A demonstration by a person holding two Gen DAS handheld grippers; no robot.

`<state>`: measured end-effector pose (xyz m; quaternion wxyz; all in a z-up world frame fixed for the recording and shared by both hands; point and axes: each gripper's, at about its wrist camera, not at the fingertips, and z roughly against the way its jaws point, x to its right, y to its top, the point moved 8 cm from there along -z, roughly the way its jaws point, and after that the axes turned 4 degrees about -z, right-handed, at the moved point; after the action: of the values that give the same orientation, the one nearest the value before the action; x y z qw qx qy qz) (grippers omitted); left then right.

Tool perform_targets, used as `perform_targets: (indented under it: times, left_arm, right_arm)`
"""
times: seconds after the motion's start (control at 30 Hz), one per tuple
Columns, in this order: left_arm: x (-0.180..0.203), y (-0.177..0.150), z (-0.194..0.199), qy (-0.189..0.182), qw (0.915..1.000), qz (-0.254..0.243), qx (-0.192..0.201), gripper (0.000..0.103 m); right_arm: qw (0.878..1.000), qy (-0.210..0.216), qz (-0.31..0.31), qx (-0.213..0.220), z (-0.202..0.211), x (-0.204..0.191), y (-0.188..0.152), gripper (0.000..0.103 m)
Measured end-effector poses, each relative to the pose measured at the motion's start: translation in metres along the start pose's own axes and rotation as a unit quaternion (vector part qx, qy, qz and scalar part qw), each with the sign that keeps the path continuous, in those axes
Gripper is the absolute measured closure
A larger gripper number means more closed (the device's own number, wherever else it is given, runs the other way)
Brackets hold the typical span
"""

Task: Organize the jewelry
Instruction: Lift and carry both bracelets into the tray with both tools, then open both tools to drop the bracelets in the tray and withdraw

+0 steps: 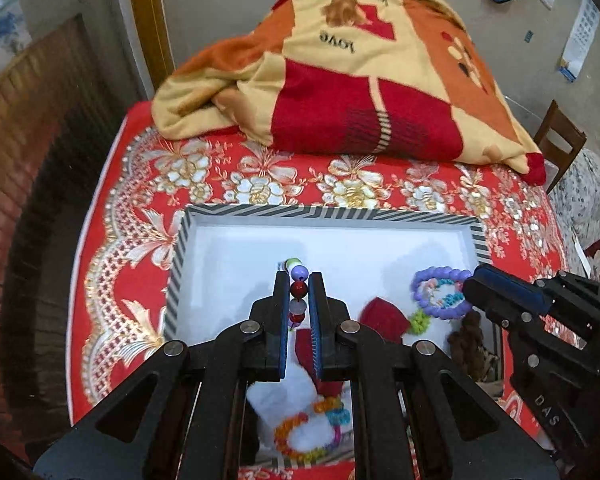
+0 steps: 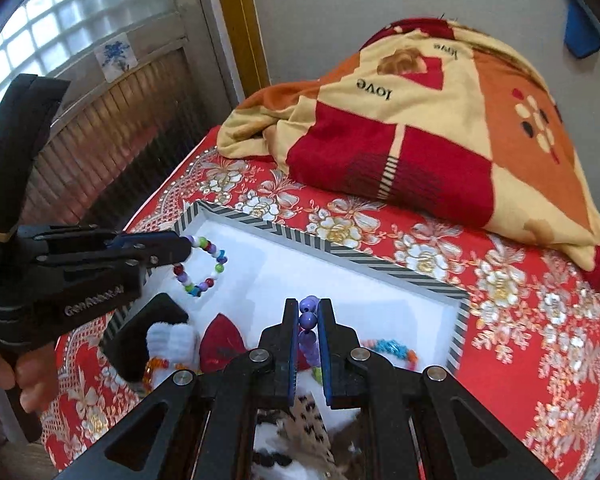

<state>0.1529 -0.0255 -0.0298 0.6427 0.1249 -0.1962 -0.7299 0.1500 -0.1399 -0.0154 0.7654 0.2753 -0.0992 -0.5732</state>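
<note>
My left gripper (image 1: 299, 280) is shut on a multicoloured bead bracelet (image 1: 299, 289), which hangs over the white tray with a striped rim (image 1: 328, 213). The right wrist view shows the same left gripper (image 2: 186, 246) at the left, with the bracelet's loop (image 2: 220, 258) dangling from its tip. My right gripper (image 2: 308, 306) is shut on a purple bead bracelet (image 2: 308, 322) above the tray (image 2: 340, 248). In the left wrist view the right gripper (image 1: 470, 284) comes in from the right, holding that purple bracelet (image 1: 440, 272).
The tray also holds a red cloth piece (image 1: 382, 316), a white fluffy item (image 1: 284, 396), a rainbow bracelet (image 1: 312, 428) and a teal bracelet (image 2: 392, 348). It lies on a red floral cloth (image 1: 132, 280). A folded blanket (image 1: 360, 72) sits behind it.
</note>
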Motion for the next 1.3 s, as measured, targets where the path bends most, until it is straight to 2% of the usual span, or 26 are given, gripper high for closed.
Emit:
perform_targets:
  times: [0.17, 0.3, 0.57, 0.9, 0.93, 1.0, 1.03, 1.07, 1.1, 1.17, 1.23, 1.3]
  left_arm:
    - [-0.016, -0.001, -0.026, 0.009, 0.9996, 0.017, -0.020, 0.095]
    - [-0.029, -0.006, -0.038, 0.025, 0.9990, 0.021, -0.031, 0.095]
    - [-0.042, -0.009, -0.050, 0.043, 0.9981, 0.025, -0.037, 0.095]
    - [-0.046, -0.011, -0.059, 0.066, 0.9968, 0.021, -0.039, 0.095]
    - [-0.046, -0.011, -0.059, 0.068, 0.9967, 0.021, -0.038, 0.095]
    - [-0.046, -0.012, -0.058, 0.069, 0.9967, 0.023, -0.035, 0.095]
    - [-0.046, -0.012, -0.057, 0.068, 0.9968, 0.024, -0.034, 0.093]
    - [-0.045, -0.012, -0.056, 0.068, 0.9968, 0.024, -0.033, 0.089]
    - [-0.045, -0.013, -0.055, 0.069, 0.9968, 0.024, -0.033, 0.084]
    - [-0.044, -0.015, -0.048, 0.070, 0.9968, 0.028, -0.028, 0.058]
    - [-0.042, -0.017, -0.040, 0.065, 0.9972, 0.034, -0.017, 0.053]
    - [-0.038, -0.020, -0.030, 0.065, 0.9973, 0.034, -0.011, 0.052]
  right_arm:
    - [1.000, 0.008, -0.020, -0.016, -0.027, 0.007, 0.004, 0.094]
    - [0.999, -0.003, -0.032, -0.028, -0.045, 0.021, 0.003, 0.094]
    - [0.997, -0.027, -0.059, -0.039, -0.067, 0.052, -0.001, 0.094]
    - [0.994, -0.038, -0.087, -0.054, -0.091, 0.068, -0.011, 0.094]
    - [0.994, -0.036, -0.090, -0.054, -0.091, 0.068, -0.011, 0.093]
    - [0.994, -0.034, -0.091, -0.052, -0.088, 0.068, -0.012, 0.084]
    - [0.994, -0.035, -0.092, -0.051, -0.086, 0.068, -0.012, 0.073]
    - [0.994, -0.032, -0.092, -0.048, -0.082, 0.067, -0.012, 0.069]
    - [0.994, -0.025, -0.095, -0.043, -0.076, 0.065, -0.012, 0.069]
    - [0.994, -0.019, -0.100, -0.032, -0.064, 0.062, -0.014, 0.068]
    - [0.994, -0.016, -0.103, -0.025, -0.053, 0.058, -0.017, 0.068]
    - [0.994, -0.007, -0.107, -0.014, -0.038, 0.050, -0.022, 0.068]
